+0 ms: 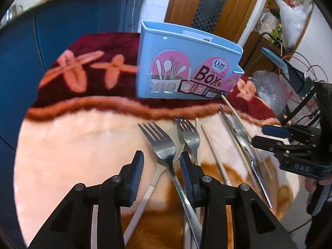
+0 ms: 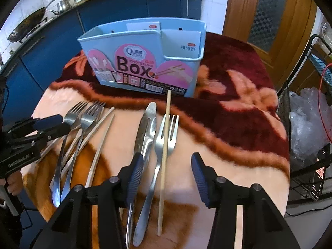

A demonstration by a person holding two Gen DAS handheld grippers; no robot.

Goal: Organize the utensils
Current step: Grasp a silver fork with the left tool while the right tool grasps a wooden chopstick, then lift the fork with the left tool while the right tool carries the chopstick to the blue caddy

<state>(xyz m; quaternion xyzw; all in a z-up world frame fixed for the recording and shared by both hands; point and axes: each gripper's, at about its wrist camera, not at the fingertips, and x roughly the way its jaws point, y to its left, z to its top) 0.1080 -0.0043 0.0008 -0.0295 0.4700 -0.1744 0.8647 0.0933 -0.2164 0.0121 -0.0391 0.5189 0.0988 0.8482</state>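
A light blue utensil box (image 1: 186,62) (image 2: 145,62) stands upright on a plush blanket. Before it lie steel forks, wooden chopsticks and a knife. My left gripper (image 1: 161,154) hovers open over one fork (image 1: 164,145), whose handle runs close by the right finger (image 1: 186,174); a second fork (image 1: 189,134) lies just right of it. My right gripper (image 2: 167,155) is open over another fork (image 2: 166,141) and a chopstick (image 2: 165,166) lying across it, with the knife (image 2: 143,128) by its left finger. Each gripper shows at the edge of the other's view.
The blanket (image 2: 238,124) covers a round table whose edge drops off at the right. Blue cabinets (image 1: 72,20) stand behind, a wooden door (image 2: 290,10) at the back right, and a black wire rack with plastic bags (image 2: 311,124) right of the table.
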